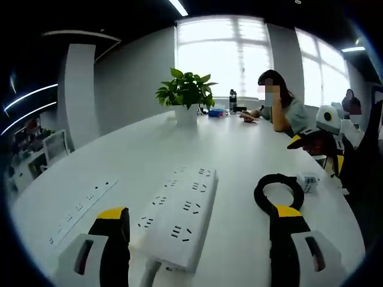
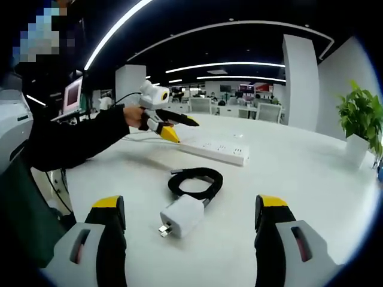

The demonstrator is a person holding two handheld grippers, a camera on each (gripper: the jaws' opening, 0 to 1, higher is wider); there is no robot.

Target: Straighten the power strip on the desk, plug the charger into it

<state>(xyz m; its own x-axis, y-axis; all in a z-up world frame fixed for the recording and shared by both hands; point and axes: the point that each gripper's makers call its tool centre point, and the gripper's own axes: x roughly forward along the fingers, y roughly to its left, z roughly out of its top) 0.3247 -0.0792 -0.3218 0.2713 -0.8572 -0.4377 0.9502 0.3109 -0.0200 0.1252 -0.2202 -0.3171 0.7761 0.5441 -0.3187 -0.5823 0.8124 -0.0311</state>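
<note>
White plastic, the power strip [image 1: 178, 216] lies just ahead of the left gripper [image 1: 200, 230] in the left gripper view, its cord end between the wide-spread jaws and its long axis running toward one o'clock, slanted against the desk [image 1: 239, 149]. In the right gripper view the left gripper [image 2: 170, 127] hovers at the strip's near end [image 2: 213, 147], so the left hand is plainly the nearer one for straightening.

The right gripper [image 2: 190, 230] also stands wide and holds nothing. Between its jaws, slightly toward eleven o'clock, sits the white charger [image 2: 181, 216], prongs pointing toward seven o'clock, with its black cable [image 2: 195, 180] coiled just beyond at twelve. In the left gripper view, that coil [image 1: 278, 190] lies near the strip at three o'clock, so swinging the strip that way looks cramped; toward nine there is bare desk up to a recessed socket rail [image 1: 81, 209]. A potted plant [image 1: 187, 95] stands well apart at twelve.
</note>
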